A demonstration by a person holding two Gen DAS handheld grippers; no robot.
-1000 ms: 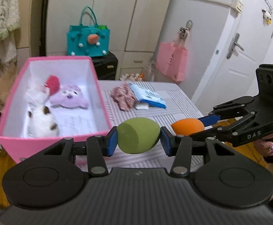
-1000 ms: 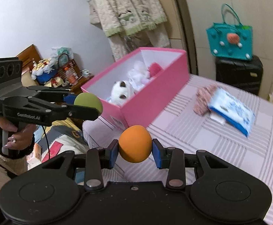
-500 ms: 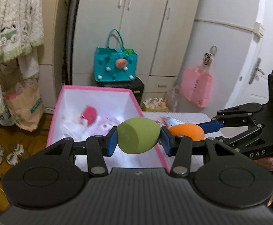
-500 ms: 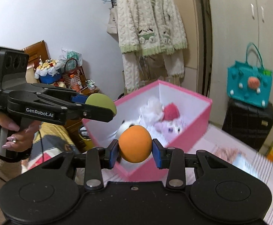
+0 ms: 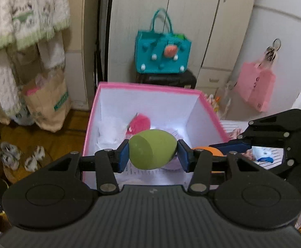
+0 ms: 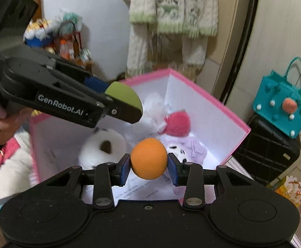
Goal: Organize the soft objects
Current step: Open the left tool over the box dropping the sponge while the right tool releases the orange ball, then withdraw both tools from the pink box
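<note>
Two grippers hang over the open pink box [image 5: 150,87], each clamped on a soft sponge. Nearest, the left gripper [image 5: 153,152] pinches the green sponge [image 5: 152,149] between its blue pads [image 5: 124,157]. It is egg-shaped, long axis lying crosswise from pad to pad: the flat cut face is turned toward the left pad and the rounded narrow end presses the right one. It sits in the air above the box's near edge.

Just beside it to the right, the right gripper [image 6: 149,161] squeezes the orange sponge [image 6: 149,158]. From its own camera the sponge looks nearly round, so I cannot tell which way its long axis runs. It too hangs above the near side of the box, not touching anything inside.

Below them, on the box floor, lies a white plush with dark patches [image 6: 102,147] toward the left wall, a lilac-and-white plush [image 6: 188,148] toward the right wall, and printed paper under both. Farther in, a red pompom toy [image 6: 178,124] rests next to some white fluffy material [image 6: 155,107] near the far wall.

Beyond the box, a teal bag [image 5: 163,54] stands on a black case [image 6: 268,148], and a knitted cardigan [image 6: 171,12] hangs on the wall behind.
</note>
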